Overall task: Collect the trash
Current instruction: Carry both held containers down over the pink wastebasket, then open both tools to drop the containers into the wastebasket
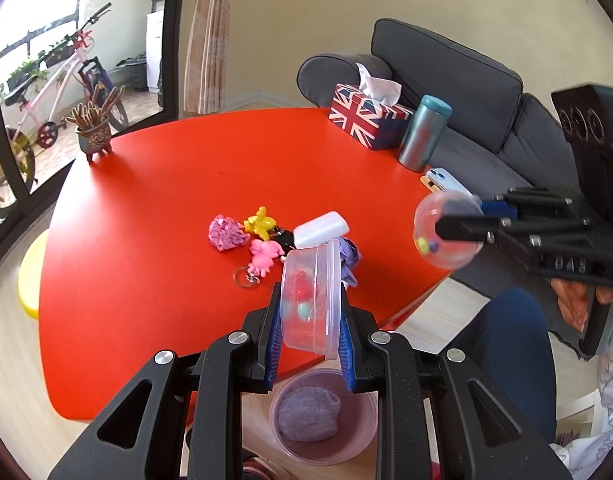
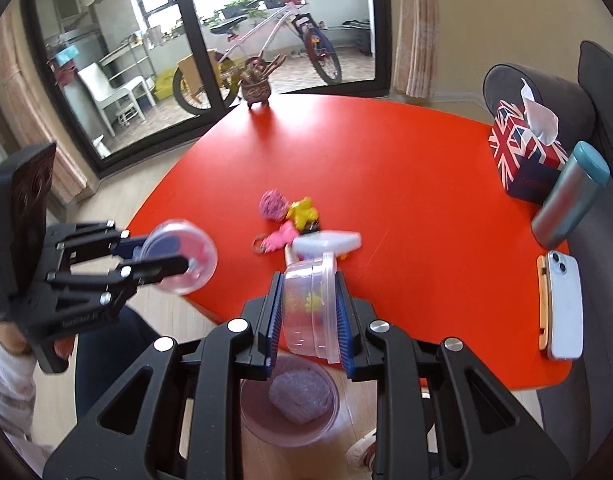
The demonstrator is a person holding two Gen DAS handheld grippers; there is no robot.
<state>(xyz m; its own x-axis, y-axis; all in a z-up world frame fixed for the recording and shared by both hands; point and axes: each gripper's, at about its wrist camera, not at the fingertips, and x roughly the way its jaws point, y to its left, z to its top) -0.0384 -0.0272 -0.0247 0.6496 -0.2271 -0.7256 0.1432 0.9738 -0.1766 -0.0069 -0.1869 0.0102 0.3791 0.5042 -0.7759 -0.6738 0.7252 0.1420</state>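
My left gripper (image 1: 310, 320) is shut on a clear plastic tub (image 1: 306, 280) with red and teal bits inside, held on edge over the near rim of the red table (image 1: 166, 240). My right gripper (image 2: 308, 292) is shut on a second clear tub (image 2: 310, 308) holding yellow bits. Each shows in the other's view: the right gripper (image 1: 460, 216) at right, the left gripper (image 2: 166, 254) at left. A pink bin (image 1: 362, 440) (image 2: 258, 424) with a crumpled purple bag stands on the floor below both. A pink crumpled ball (image 1: 225, 232) and a purple wrapper (image 1: 350, 260) lie on the table.
Mid-table lie a yellow toy (image 1: 260, 222), a pink key-ring toy (image 1: 262, 258) and a white bottle (image 1: 322, 229). A flag tissue box (image 2: 522, 148), steel tumbler (image 2: 570, 196) and phone (image 2: 564, 304) line the sofa side. A small plant pot (image 2: 258, 88) stands at the far edge.
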